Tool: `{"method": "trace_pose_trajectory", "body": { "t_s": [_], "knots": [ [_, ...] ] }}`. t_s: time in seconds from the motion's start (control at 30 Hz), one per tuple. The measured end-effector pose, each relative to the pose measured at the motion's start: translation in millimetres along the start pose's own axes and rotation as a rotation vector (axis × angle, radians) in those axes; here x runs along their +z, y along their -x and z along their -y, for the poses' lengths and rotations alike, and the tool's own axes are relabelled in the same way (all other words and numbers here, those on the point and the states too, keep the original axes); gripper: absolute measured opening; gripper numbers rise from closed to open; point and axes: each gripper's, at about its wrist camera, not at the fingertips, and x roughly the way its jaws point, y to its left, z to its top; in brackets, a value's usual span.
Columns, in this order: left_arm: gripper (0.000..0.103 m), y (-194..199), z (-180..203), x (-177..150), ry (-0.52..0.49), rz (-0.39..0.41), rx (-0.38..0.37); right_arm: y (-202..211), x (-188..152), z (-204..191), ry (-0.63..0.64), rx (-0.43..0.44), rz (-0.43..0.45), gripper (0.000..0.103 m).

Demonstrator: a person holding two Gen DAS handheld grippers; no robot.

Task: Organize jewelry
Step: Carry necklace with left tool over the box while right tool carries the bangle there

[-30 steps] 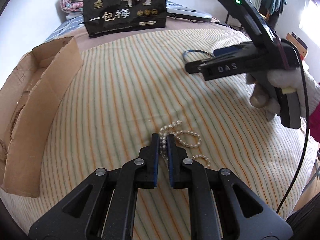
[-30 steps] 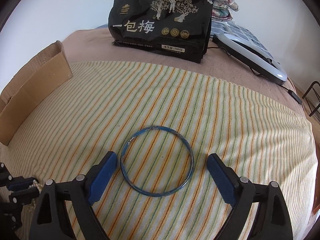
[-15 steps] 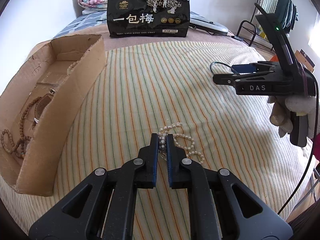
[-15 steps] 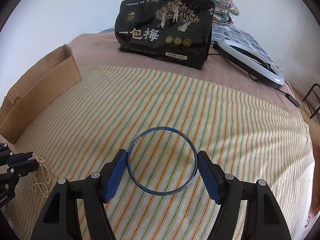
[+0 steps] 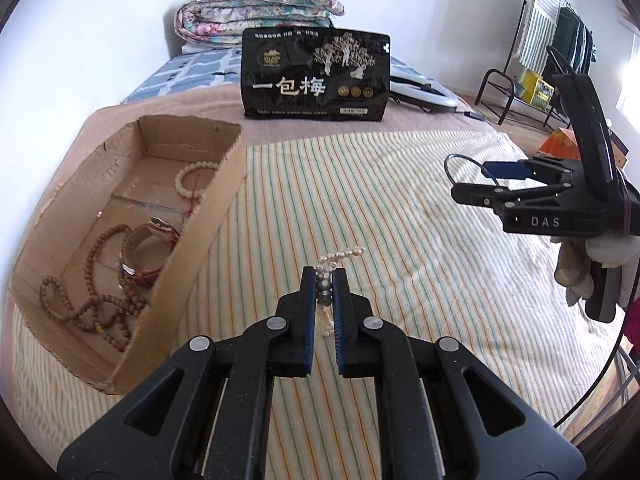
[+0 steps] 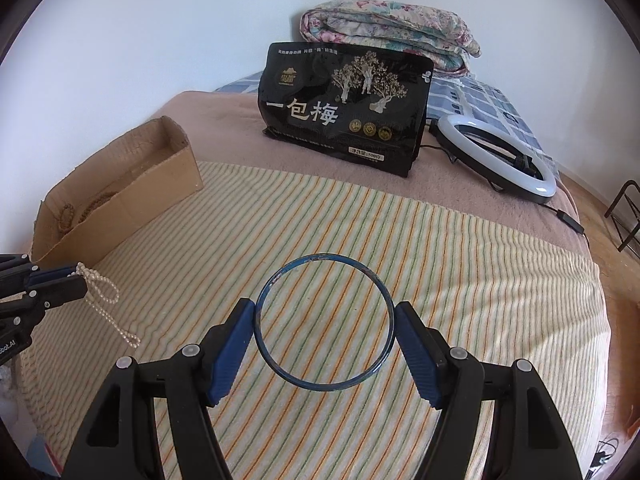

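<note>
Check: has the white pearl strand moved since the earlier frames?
Yes. The white pearl strand now hangs off the striped towel from the left tool, nearer the cardboard box.

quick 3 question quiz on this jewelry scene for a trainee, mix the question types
1. True or false: the left gripper is shut on the white pearl bead necklace.
2. What does the right gripper hold? A) thin blue ring bangle B) wooden bead strand C) wristwatch
3. Fill in: the open brown cardboard box already holds brown wooden bead strands and a ____ bead bracelet.

Key: 1 true; 2 A; 3 cream
</note>
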Motion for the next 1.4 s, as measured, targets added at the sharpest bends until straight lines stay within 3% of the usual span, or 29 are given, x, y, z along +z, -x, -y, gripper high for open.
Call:
{"method": "trace_pose_trajectory", "body": {
  "t_s": [0.73,1.4],
  "knots": [
    [0.007,68,-52,34,0.037,0.134,0.059,46,50,-60,0.105,0.047,0.083,0.073],
    [0.007,92,-129,43,0.099,0.178,0.139,23,102,-137,0.205,0.12,0.091,0.073]
  ]
}}
